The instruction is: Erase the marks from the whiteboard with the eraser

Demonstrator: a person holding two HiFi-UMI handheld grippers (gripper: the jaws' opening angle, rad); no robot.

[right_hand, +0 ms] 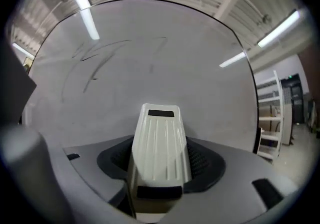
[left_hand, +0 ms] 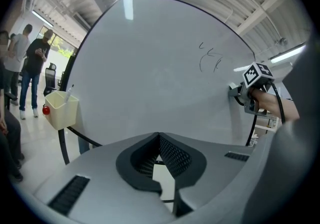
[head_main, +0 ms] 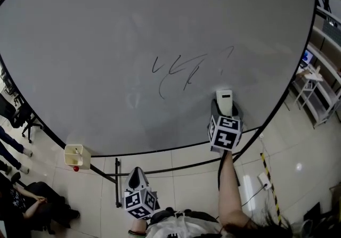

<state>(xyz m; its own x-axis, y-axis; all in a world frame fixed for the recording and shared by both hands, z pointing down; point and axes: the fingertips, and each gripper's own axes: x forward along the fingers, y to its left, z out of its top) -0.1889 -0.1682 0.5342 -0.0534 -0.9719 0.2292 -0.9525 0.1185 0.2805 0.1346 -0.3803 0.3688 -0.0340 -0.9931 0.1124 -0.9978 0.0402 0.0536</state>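
A large whiteboard [head_main: 106,29] carries thin black marker marks [head_main: 178,72] near its lower middle; the marks [right_hand: 95,57] also show in the right gripper view and, small, the marks [left_hand: 210,60] in the left gripper view. My right gripper [head_main: 225,105] is shut on a white ribbed eraser [right_hand: 159,143], and the eraser [head_main: 224,101] sits just below and right of the marks, close to the board. Down below the board's edge, my left gripper [head_main: 137,178] is shut with nothing between its jaws; the same gripper [left_hand: 159,160] points at the board.
A cream pen holder [head_main: 74,155] with a red knob hangs at the board's lower left rim. People stand and sit at the left [head_main: 21,199]. White shelving [head_main: 314,93] stands at the right. A cable and yellow-black floor tape [head_main: 268,181] lie below the board.
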